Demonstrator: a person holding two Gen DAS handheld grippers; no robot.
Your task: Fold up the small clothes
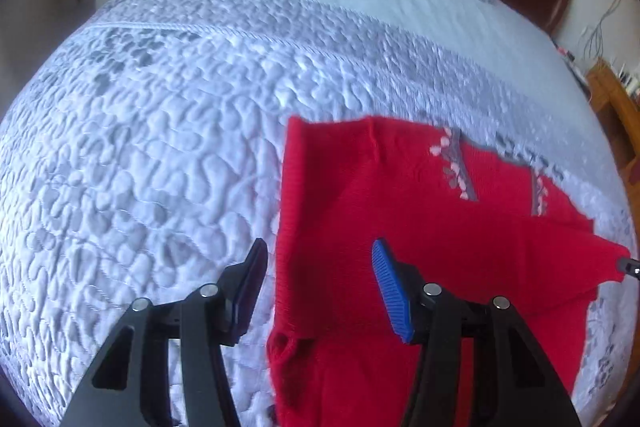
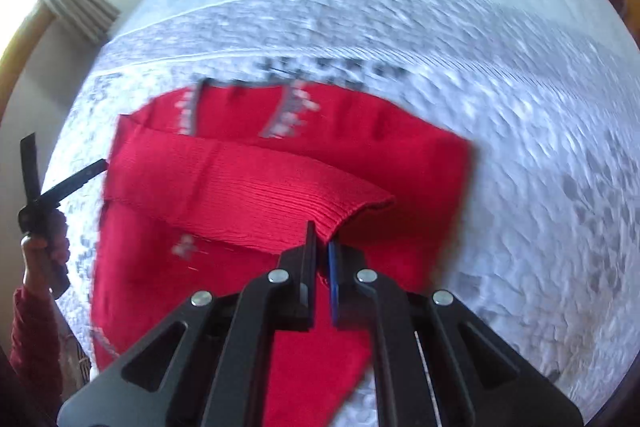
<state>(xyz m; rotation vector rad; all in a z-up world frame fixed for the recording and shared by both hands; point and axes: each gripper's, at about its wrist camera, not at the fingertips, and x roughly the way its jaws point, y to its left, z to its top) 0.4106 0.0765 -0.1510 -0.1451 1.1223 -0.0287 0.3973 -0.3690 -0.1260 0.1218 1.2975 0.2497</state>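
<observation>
Red knitted sweater (image 2: 248,187), soft and limp, lies on the quilted bed (image 1: 160,147); right gripper (image 2: 322,247) clamps its ribbed sleeve cuff, the sound hold, while left gripper (image 1: 320,287) hangs apart, empty.

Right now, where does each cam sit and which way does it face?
Left wrist: on the left gripper, pointing steeply down at the red sweater's left edge; jaws open, empty.
Right wrist: on the right gripper, pointing down, shut on the sweater's sleeve; a hand at left.
Shared: sweater, quilted bedspread.
</observation>
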